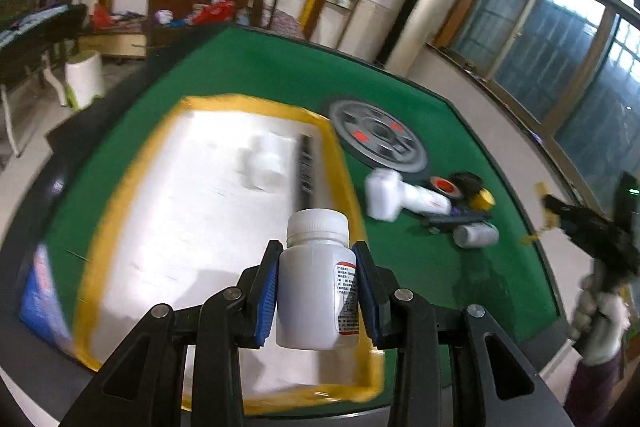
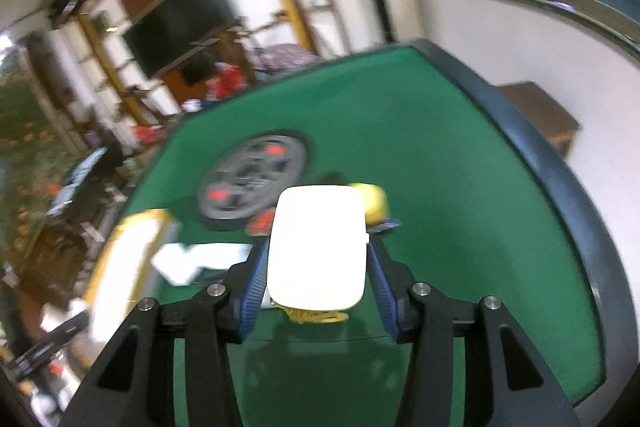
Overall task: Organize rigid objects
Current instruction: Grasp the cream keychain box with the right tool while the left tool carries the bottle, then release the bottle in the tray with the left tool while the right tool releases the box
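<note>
My left gripper (image 1: 316,283) is shut on a white pill bottle (image 1: 316,283) with a screw cap and holds it upright above the near right part of a white tray with a yellow rim (image 1: 120,195). A white bottle (image 1: 262,163) and a dark flat object (image 1: 306,167) lie in the tray. My right gripper (image 2: 316,255) is shut on a cream rounded block (image 2: 316,247) with yellow cord under it, above the green table. The right gripper also shows in the left wrist view (image 1: 592,227).
A grey wheel-like disc (image 1: 378,135) lies on the green table (image 1: 440,267) right of the tray. Beside it are white bottles (image 1: 384,193), a red-black tape roll (image 1: 446,185), a yellow roll (image 1: 482,199) and a grey can (image 1: 476,235). A blue packet (image 1: 40,291) lies left of the tray.
</note>
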Tool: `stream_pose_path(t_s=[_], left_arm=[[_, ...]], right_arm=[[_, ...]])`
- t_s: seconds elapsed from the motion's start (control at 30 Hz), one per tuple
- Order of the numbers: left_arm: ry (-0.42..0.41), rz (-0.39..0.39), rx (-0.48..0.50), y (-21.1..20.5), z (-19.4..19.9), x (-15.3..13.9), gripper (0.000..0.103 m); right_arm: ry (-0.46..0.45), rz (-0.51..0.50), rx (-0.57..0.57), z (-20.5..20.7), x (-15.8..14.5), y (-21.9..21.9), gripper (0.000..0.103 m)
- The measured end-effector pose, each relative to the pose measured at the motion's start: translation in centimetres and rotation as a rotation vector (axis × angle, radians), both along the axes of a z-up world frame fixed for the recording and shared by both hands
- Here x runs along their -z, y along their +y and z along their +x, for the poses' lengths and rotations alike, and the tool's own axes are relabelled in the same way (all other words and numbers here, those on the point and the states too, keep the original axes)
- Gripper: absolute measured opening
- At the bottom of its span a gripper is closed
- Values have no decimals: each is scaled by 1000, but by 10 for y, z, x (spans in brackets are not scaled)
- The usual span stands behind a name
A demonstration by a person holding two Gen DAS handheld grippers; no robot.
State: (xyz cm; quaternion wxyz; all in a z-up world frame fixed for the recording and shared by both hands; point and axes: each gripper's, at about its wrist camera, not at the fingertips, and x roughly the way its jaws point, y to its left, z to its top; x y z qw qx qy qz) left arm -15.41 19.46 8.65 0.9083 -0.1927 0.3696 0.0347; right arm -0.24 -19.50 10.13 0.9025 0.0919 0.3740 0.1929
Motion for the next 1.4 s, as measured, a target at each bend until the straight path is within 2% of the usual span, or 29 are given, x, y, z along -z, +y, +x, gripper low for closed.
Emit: stream_pose_path(t_s=[0.1,0.2,0.4,0.6,0.73,0.93,1.07,1.17,1.3,1.4], left_arm=[[-1,67,-50,21,4,-8,37],[8,94,-76,41,15,-11,37],[65,129,-74,63,56,2,37],[149,74,-84,87,100,31,37],[192,-3,-94,104,118,49,37],[202,-43,-85,107,131,59,37],[173,-88,-70,107,136,57,39],[162,-131,-53,108,139,54,45],[134,-222,-63,117,128,47,45],[90,-224,-84,123,107,33,45]], right_arm=[[-12,47,-96,-12,-17,31,47],[17,87,-196,-14,-27,71,47],[87,116,-340,-16,-20,156,47],[184,123,-446,-12,8,239,47],[227,113,-485,-7,21,278,47],[248,90,-495,1,32,304,47],[256,94,-469,10,35,297,47],[252,93,-451,12,34,293,47],[256,94,-452,14,34,292,47],[268,94,-463,13,38,299,47]])
